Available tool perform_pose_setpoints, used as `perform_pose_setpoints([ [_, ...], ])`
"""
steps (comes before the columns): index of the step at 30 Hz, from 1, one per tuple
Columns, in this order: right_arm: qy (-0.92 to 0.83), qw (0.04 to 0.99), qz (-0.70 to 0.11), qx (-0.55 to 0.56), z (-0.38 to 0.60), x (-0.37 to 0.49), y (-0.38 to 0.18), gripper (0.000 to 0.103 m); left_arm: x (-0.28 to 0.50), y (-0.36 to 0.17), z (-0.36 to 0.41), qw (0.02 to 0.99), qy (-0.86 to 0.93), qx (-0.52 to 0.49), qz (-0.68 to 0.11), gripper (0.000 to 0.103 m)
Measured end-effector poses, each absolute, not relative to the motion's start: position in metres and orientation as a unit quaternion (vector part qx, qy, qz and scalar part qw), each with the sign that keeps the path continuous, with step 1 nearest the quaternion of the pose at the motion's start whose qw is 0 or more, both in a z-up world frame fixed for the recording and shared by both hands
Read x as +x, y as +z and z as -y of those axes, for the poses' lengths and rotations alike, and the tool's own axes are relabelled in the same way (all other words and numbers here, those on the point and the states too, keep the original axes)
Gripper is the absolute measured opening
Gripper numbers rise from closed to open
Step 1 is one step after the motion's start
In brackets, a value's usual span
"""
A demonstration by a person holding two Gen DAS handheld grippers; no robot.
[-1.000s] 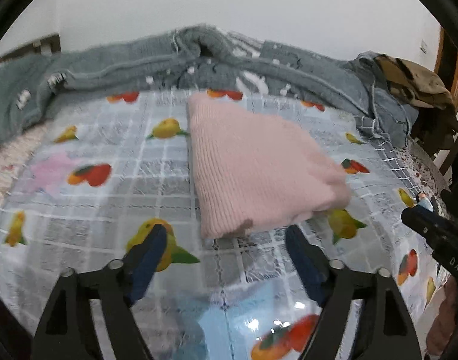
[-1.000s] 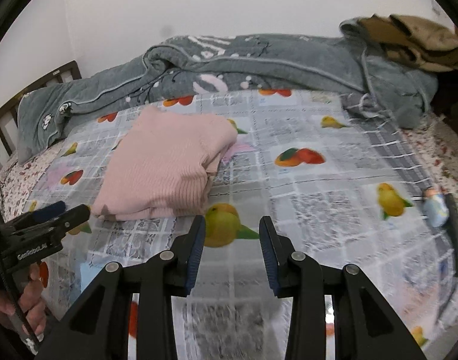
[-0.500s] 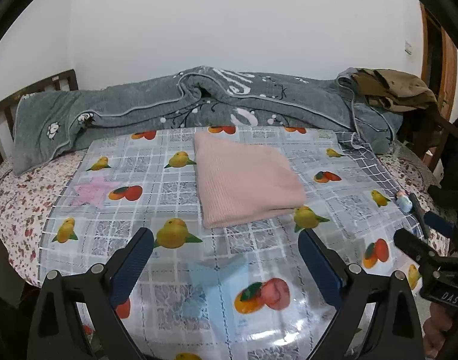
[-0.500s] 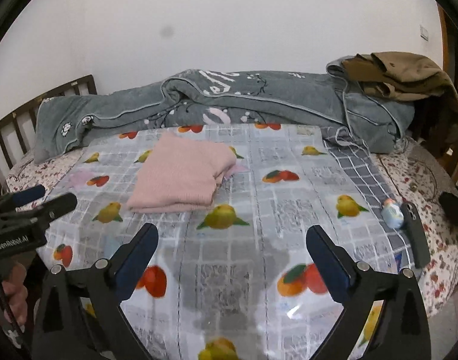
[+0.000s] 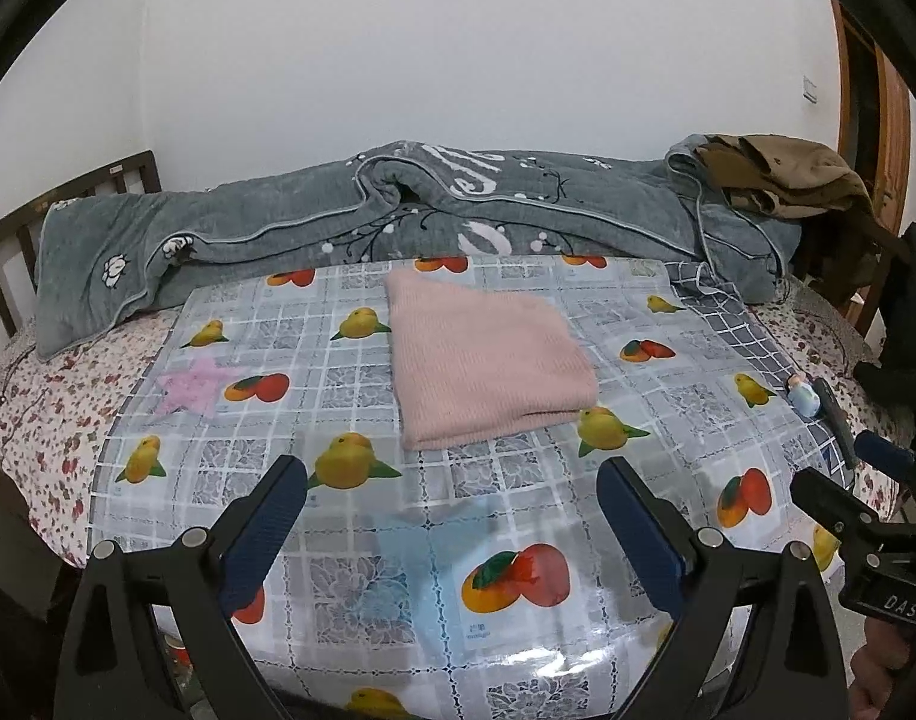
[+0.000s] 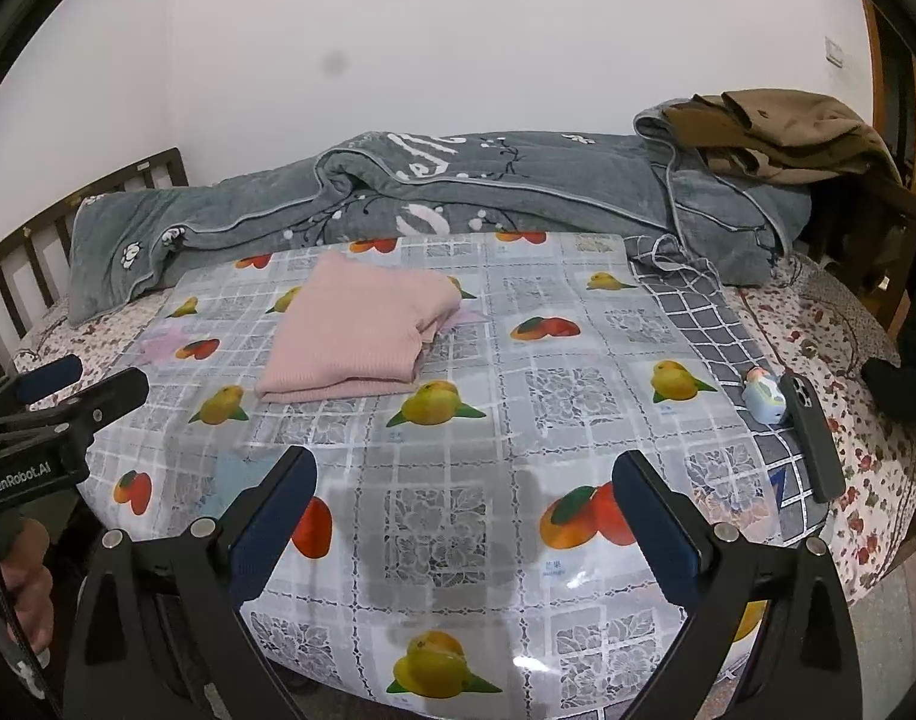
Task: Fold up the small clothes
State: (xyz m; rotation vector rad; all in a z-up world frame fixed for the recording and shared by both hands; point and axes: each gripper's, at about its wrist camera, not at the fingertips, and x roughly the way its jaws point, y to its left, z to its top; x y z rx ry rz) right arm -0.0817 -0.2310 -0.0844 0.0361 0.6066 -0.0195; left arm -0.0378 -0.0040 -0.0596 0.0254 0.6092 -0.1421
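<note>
A plain white wall (image 5: 458,60) backs a bed (image 6: 829,324) with a dark slatted headboard (image 5: 14,240) at its left end and a flowered sheet showing along both sides. Most of the bed is covered by a glossy plastic cloth (image 5: 505,480) printed with grey squares and fruit. Along the wall side lies a long rumpled grey blanket (image 5: 338,222) with white flower motifs, and at its right end a brown garment (image 6: 781,126) is heaped on top. On the far half of the plastic cloth, left of centre in the right wrist view, rests the pink sweater (image 5: 487,354), folded into a flat rectangle with its layered edges toward the near right; nothing touches it. Both tools are held back at the near edge of the bed, well apart from the sweater. The left gripper (image 5: 452,504) has its jaws spread wide with only the cloth showing between them, having just finished opening a little further. The right gripper (image 6: 463,492) likewise stands released and empty, its jaws having just swung out from a much narrower gap. Near the right edge of the bed a dark phone (image 6: 811,438) lies flat, with a small pale blue figurine (image 6: 763,396) just beside it.
</note>
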Motion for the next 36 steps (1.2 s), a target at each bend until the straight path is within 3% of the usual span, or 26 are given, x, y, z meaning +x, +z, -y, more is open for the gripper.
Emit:
perform_pose_setpoints([
  [36,-0.015,0.957,-0.289,0.026,0.243,-0.090,-0.075,0.098,-0.040,-0.056,0.006,0.955,-0.065,0.014,-0.290,0.098],
])
